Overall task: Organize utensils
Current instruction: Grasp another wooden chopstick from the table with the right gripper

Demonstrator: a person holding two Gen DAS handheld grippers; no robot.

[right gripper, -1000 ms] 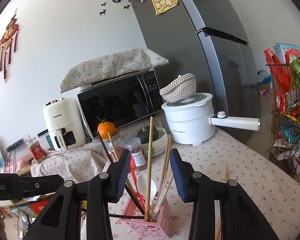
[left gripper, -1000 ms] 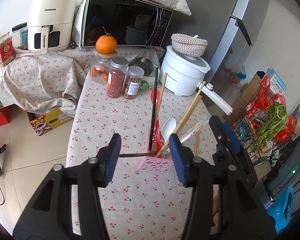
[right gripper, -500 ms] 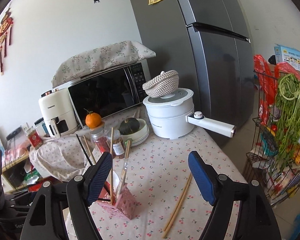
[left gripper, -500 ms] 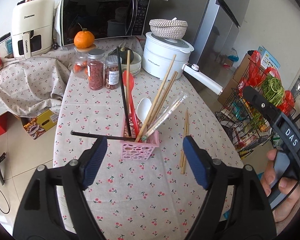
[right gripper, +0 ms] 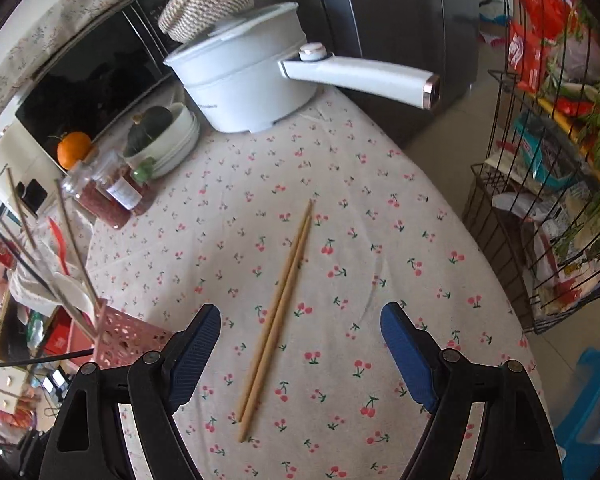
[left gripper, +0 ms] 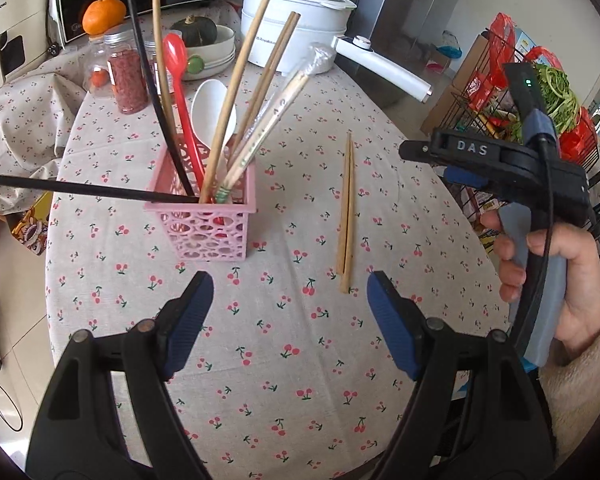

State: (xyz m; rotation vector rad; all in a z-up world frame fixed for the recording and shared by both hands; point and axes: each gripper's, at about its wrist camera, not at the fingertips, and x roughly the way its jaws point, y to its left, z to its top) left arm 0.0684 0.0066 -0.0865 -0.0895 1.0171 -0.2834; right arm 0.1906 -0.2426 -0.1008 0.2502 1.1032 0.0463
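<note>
Both tools were spread wide and empty. Left tool [left gripper: 288, 312] hung over the table [left gripper: 284, 380], in front of the pink basket [left gripper: 204, 228]. Right tool [right gripper: 300, 344] hung over the loose pair of chopsticks [right gripper: 278, 312], which lay flat on the cloth, side by side and touching, running away from the camera. In the left view that same pair [left gripper: 347, 208] sat right of the basket, apart from it.

The basket already held most of the set, standing and leaning: a red spoon [left gripper: 178, 92], a white spoon [left gripper: 214, 108], several bamboo chopsticks, a wrapped pair [left gripper: 272, 120], and black chopsticks. One black stick [left gripper: 88, 191] lay almost level across the rim, sticking out to the left.

Step in hand, as I read it: fetch the last loose pair; the right tool looked staged for it. The pair's near ends lay toward the left finger, off the centre of the gap.

Next move likely needs:
- shift to centre the gap on the pair, fingers straddling across the sticks
- drop low, since they lie flat on cloth with nothing under them
- close on both together so neither rolls away
- lift, tip upright, feed into a gap in the basket

Risk: the crowded basket and the level black stick could foul the insertion.
</note>
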